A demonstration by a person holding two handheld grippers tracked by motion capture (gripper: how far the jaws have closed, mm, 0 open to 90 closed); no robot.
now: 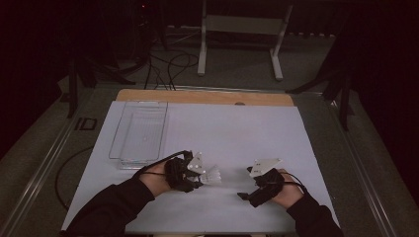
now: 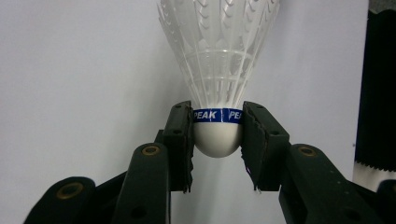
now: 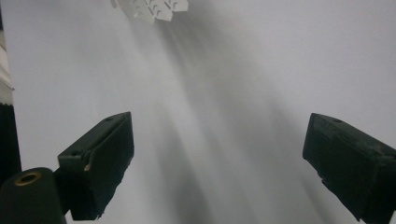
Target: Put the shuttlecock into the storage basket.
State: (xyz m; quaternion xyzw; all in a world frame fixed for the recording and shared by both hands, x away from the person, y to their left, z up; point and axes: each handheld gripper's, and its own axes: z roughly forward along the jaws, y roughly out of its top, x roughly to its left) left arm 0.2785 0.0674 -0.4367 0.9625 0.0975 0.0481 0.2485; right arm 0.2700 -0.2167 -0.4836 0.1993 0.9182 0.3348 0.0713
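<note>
While the high view keeps both hands small and dim over the white table sheet, the left gripper is seen there holding a white feathered shuttlecock just above the sheet, feathers pointing toward the right gripper. Up close, the left gripper view adds what the high view cannot resolve: the two black pads clamp the rounded white cork base on either side, right at a blue band printed "PEAK", skirt rising straight ahead. In the right gripper view the jaws stand wide apart with nothing between them, blurred sheet below, and the shuttlecock's feather tips at the top edge. A clear plastic tray lies at the sheet's far left, well apart from both grippers.
</note>
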